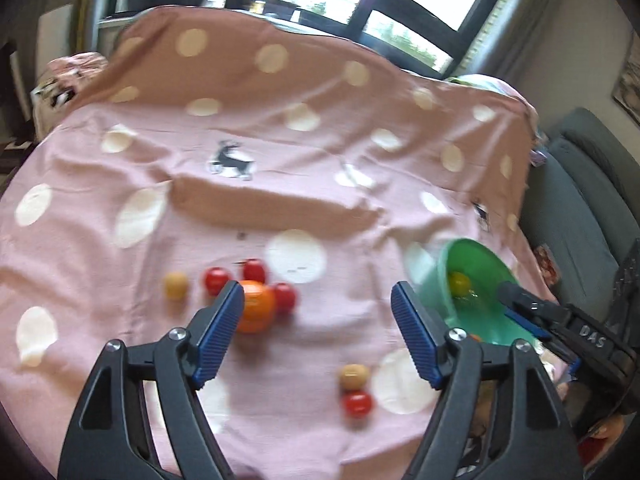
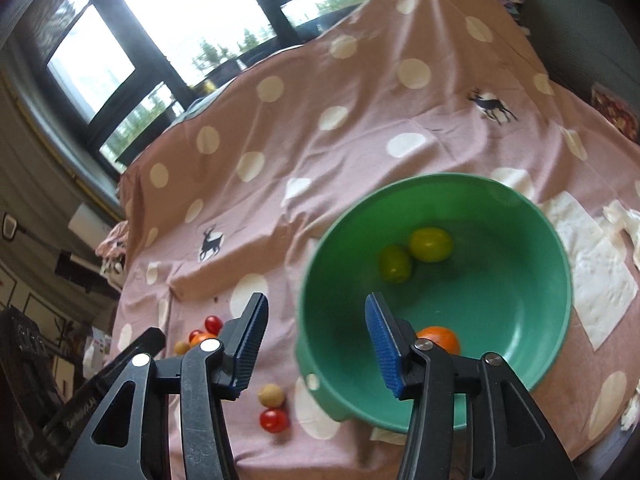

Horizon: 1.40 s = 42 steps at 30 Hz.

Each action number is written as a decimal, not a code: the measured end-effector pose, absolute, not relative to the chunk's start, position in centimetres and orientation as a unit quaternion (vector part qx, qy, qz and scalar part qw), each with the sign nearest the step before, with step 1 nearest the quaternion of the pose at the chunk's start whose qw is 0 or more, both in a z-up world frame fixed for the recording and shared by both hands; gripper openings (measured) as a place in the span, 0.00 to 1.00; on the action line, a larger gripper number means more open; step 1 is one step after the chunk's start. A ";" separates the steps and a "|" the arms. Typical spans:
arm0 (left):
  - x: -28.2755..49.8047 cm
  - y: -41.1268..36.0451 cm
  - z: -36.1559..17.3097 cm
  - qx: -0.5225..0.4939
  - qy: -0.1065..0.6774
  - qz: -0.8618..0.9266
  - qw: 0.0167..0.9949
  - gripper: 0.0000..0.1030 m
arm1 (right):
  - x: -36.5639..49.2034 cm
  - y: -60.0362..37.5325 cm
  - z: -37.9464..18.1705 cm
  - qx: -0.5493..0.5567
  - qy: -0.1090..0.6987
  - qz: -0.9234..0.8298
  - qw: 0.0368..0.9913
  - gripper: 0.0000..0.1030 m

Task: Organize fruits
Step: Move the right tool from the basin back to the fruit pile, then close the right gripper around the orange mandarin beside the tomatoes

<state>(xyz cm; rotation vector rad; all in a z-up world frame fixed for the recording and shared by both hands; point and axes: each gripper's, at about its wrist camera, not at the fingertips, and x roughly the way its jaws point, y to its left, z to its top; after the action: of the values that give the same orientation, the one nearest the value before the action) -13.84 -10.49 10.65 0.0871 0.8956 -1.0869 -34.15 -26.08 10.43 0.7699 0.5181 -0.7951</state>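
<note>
A green bowl (image 2: 516, 300) sits on the pink spotted cloth and holds two yellow-green fruits (image 2: 430, 244) and an orange (image 2: 440, 338). It also shows in the left wrist view (image 1: 476, 264). My left gripper (image 1: 318, 320) is open and empty above the cloth. An orange (image 1: 256, 308) lies by its left finger among three red tomatoes (image 1: 216, 280) and a tan fruit (image 1: 176, 285). Nearer lie another tan fruit (image 1: 353, 376) and a red tomato (image 1: 357, 404). My right gripper (image 2: 316, 344) is open and empty over the bowl's left rim.
The pink cloth (image 1: 280, 140) covers a raised surface in front of windows. A grey sofa (image 1: 580, 208) stands at the right. White paper napkins (image 2: 592, 264) lie on the cloth beside the bowl. Dark equipment (image 2: 28, 360) stands at the left.
</note>
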 end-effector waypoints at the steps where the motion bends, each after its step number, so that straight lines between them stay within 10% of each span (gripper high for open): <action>1: -13.1 -9.9 10.2 0.036 0.416 -0.491 0.765 0.74 | -33.5 -25.9 10.4 0.355 0.249 -0.371 0.821 0.52; 18: -8.1 -8.9 6.3 0.024 0.478 -0.435 0.763 0.74 | -23.8 -23.1 10.6 0.292 0.314 -0.329 0.841 0.52; 42: -9.0 -12.0 3.2 0.048 0.500 -0.452 0.737 0.60 | -17.3 -25.2 2.3 0.470 0.364 -0.159 0.788 0.53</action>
<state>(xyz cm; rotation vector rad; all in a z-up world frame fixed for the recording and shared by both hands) -9.03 -11.96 3.23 0.1047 1.0971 -0.9930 -17.31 -25.15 2.35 1.0123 0.7851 -0.3429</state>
